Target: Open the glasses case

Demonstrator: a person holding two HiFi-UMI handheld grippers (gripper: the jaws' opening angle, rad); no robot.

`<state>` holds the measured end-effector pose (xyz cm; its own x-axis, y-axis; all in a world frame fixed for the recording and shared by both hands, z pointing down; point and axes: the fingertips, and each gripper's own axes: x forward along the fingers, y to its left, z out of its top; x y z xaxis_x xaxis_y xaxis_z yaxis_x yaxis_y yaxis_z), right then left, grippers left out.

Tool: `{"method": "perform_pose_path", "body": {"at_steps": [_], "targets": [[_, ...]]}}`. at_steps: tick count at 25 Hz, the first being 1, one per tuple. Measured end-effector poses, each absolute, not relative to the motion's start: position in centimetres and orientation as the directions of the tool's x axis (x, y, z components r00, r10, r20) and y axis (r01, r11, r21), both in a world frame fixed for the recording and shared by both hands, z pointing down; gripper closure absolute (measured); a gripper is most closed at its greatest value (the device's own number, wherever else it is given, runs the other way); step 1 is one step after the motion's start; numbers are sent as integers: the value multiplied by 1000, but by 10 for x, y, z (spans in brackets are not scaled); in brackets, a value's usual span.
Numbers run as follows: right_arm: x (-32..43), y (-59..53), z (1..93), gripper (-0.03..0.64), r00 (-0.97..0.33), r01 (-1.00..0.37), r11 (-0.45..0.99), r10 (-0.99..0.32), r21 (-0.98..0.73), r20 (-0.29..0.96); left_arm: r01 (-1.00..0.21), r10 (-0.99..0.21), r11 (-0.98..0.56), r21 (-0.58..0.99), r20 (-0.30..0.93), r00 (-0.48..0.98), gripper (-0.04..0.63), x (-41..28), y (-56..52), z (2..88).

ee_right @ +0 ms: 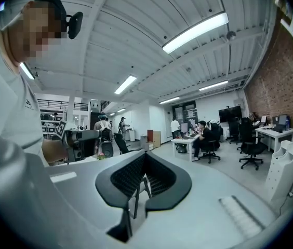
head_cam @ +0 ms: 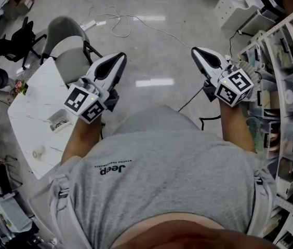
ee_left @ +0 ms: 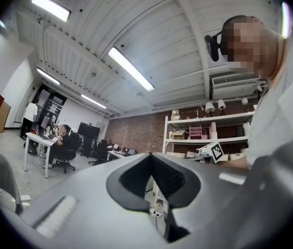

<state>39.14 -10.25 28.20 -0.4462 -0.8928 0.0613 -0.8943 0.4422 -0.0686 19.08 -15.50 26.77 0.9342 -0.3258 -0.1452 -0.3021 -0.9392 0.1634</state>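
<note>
I hold both grippers up in front of my chest, pointing level across the room and away from the table. In the head view my left gripper (head_cam: 118, 59) and my right gripper (head_cam: 197, 51) hang over the floor. Each has its jaws shut with nothing between them, as the left gripper view (ee_left: 151, 156) and the right gripper view (ee_right: 144, 154) show. A small pale case-like thing (head_cam: 58, 121) lies on the white table (head_cam: 37, 95) at the left, below and left of my left gripper. I cannot tell for sure that it is the glasses case.
A grey chair (head_cam: 68, 45) stands at the table's far end. A small round object (head_cam: 37, 152) lies near the table's front edge. Shelves with bins (head_cam: 284, 87) line the right side. A white cable (head_cam: 120, 25) runs over the floor ahead. People sit at desks (ee_right: 198, 139) in the background.
</note>
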Motion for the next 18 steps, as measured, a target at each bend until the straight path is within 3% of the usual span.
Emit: {"method": "perform_pose_path", "body": {"at_steps": [18], "targets": [[385,-104,284,615,-446,-894,448,-891,4,83,-319,-341,-936,151,-152,928,540,181,-153,270]]}}
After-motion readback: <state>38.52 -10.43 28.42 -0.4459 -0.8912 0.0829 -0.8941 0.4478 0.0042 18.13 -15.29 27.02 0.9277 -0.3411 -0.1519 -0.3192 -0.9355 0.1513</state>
